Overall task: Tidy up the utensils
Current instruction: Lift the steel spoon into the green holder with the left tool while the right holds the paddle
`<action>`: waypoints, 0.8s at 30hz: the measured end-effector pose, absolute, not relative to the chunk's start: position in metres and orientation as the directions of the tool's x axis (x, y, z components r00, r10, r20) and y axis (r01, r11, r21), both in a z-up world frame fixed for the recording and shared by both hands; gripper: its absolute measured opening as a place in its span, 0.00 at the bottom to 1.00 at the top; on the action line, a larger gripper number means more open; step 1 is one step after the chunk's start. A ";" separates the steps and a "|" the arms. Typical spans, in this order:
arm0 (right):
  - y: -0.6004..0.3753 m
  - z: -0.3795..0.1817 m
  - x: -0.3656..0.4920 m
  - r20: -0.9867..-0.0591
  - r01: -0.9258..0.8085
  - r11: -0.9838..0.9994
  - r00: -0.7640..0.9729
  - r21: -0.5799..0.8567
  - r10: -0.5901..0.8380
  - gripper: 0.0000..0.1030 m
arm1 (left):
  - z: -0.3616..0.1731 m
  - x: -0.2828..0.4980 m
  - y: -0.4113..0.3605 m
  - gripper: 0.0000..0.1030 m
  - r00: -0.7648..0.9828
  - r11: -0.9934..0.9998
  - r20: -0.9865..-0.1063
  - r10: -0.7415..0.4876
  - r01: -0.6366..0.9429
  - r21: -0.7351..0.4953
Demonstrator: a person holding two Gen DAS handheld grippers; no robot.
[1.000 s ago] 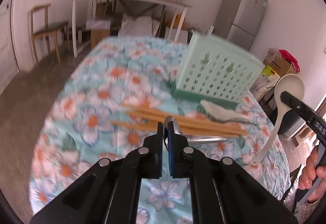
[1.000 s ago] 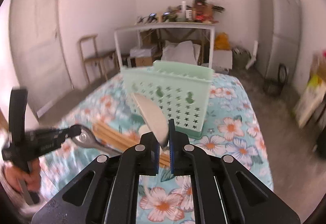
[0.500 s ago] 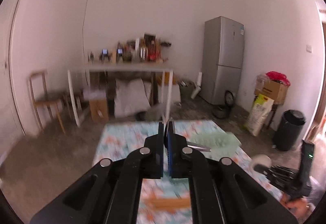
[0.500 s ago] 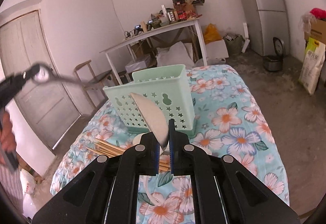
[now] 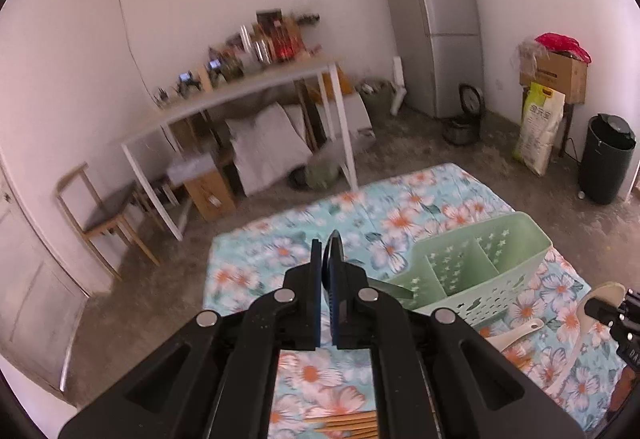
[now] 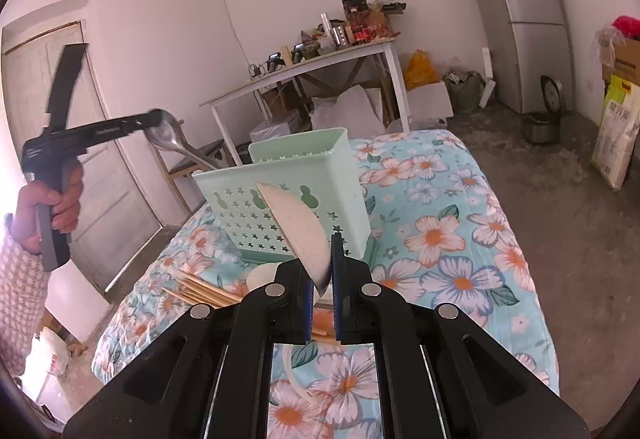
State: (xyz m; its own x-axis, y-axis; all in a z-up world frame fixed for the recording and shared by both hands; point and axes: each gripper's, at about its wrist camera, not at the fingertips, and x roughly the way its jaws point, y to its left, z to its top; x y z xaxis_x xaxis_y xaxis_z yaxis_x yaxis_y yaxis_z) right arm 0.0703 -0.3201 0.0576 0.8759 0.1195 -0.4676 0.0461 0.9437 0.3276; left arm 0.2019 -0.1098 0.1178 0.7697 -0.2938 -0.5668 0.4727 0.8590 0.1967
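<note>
Left tongs [image 6: 150,119] grip a steel spoon [image 6: 176,145] at the caddy's [image 6: 288,195] ten o'clock; right tongs [image 6: 322,279] clamp a ladle [image 6: 300,231].

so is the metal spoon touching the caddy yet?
Apart. The right wrist view shows the metal spoon, clamped in the left gripper, hanging in air left of and above the caddy, wall showing between.

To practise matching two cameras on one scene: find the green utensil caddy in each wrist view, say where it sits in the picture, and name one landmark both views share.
Left wrist view: the green utensil caddy sits right of centre, seen from above, its compartments visible.
Right wrist view: the caddy is at centre, partly behind the white ladle's bowl.
Shared landmark: the grey fridge, upper right in both.
</note>
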 end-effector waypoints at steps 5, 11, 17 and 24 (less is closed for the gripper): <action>-0.326 0.055 0.074 -0.472 0.051 0.942 0.874 0.333 0.120 0.06 | 0.097 0.231 -0.119 0.06 0.670 0.870 -0.661 -0.337 0.490 0.053; -0.330 0.055 0.075 -0.472 0.060 0.938 0.874 0.341 0.116 0.06 | 0.089 0.238 -0.111 0.28 0.632 0.872 -0.654 -0.415 0.482 -0.087; -0.332 0.065 0.072 -0.453 0.059 0.937 0.884 0.343 0.111 0.06 | 0.102 0.224 -0.088 0.59 0.666 0.863 -0.563 -0.490 0.462 -0.205; -0.345 0.113 0.068 -0.335 0.018 0.938 0.936 0.346 0.106 0.06 | 0.101 0.192 -0.058 0.80 0.707 0.861 -0.492 -0.508 0.438 -0.260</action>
State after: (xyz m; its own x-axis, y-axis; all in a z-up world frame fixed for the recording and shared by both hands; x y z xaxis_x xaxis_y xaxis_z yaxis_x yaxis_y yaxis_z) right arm 0.0676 -0.3449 0.1127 0.9361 0.1062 -0.3352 0.0175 0.9380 0.3461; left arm 0.1924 -0.0576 0.1007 0.7070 -0.5084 -0.4916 0.4380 0.8605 -0.2600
